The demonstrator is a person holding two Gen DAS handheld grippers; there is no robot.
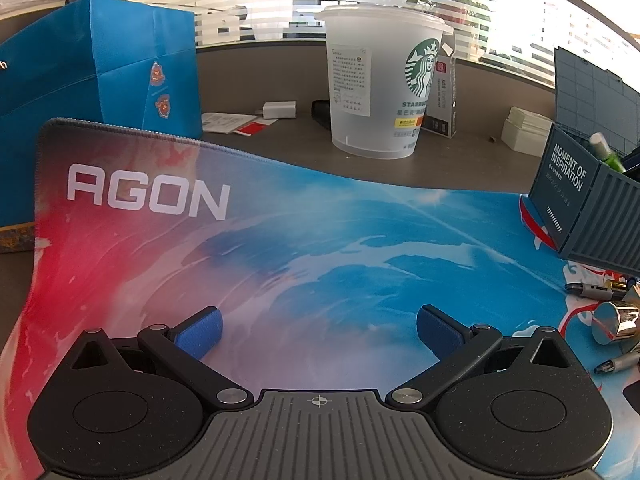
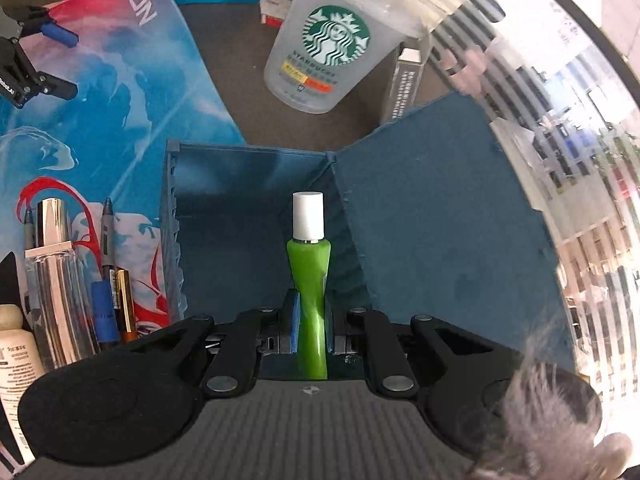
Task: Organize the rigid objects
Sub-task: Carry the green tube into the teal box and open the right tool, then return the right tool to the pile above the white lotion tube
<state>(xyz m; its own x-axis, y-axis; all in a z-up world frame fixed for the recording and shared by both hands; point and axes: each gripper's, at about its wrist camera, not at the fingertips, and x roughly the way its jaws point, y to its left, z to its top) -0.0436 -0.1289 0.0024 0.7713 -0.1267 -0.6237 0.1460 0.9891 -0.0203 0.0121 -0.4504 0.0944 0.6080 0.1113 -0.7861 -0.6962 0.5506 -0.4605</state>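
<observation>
Item: green bottle (image 2: 310,280), white cap, clamped in right hand-held gripper (image 2: 311,332), poised over open blue box (image 2: 240,216) at mat edge. We judge: lower inside, then release. Left hand-held gripper (image 1: 319,330) wide open, empty.

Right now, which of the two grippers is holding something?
The right gripper: it is shut on the green bottle. The left gripper stands open and empty.
</observation>
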